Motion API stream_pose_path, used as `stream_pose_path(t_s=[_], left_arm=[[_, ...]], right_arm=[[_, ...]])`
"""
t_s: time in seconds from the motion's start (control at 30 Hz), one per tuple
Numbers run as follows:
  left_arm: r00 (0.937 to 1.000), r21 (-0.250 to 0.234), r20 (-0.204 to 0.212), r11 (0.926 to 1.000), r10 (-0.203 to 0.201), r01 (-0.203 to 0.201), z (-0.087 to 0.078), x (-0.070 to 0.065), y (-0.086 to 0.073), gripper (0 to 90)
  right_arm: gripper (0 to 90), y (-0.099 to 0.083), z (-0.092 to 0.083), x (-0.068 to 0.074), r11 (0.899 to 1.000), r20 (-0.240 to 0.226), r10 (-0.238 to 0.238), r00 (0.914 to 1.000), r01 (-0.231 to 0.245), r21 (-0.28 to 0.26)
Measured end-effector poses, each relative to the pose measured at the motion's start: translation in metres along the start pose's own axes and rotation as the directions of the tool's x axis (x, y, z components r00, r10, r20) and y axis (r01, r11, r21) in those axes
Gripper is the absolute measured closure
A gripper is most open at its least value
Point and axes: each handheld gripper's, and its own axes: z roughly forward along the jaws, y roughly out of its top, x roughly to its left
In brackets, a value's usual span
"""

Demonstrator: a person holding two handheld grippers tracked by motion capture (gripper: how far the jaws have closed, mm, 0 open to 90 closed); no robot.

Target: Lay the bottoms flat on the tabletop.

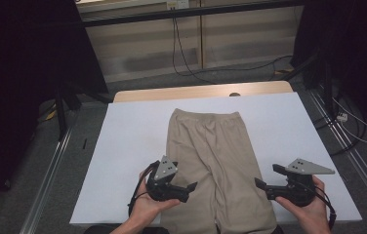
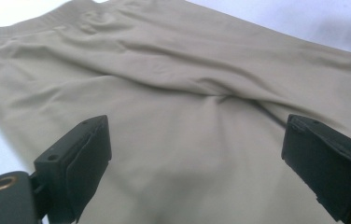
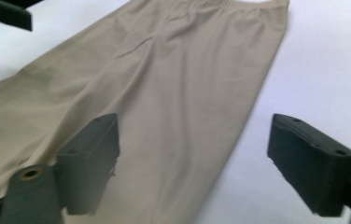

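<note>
High view has the beige trousers [image 1: 211, 161] lying flat down the middle of the white desk [image 1: 123, 146], waistband at the far end, legs running toward me past the near edge. My left gripper [image 1: 191, 186] hovers at the left leg, my right gripper [image 1: 258, 184] at the right leg's outer edge. Both sets of jaws stand wide with nothing between them, cloth only beneath. I judge the garment is laid out and I am between grips; next I must pick fresh edges and close on them.
</note>
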Motion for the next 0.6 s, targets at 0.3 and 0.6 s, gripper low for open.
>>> stream_pose_path(t_s=[0.3, 0.6], left_arm=[[0.9917, -0.052, -0.116, 0.9974, -0.056, 0.05, -0.032, 0.029, -0.015, 6.4], [0.981, -0.069, -0.166, 0.9935, -0.101, 0.09, -0.057, 0.047, -0.032, 5.6]], right_arm=[[7.7, 0.007, 0.005, 0.001, 0.999, 0.014, -0.006, 0.9999, 0.007, -0.043], [6.5, -0.001, -0.005, -0.005, 0.997, 0.061, 0.001, 0.9982, 0.004, -0.076]])
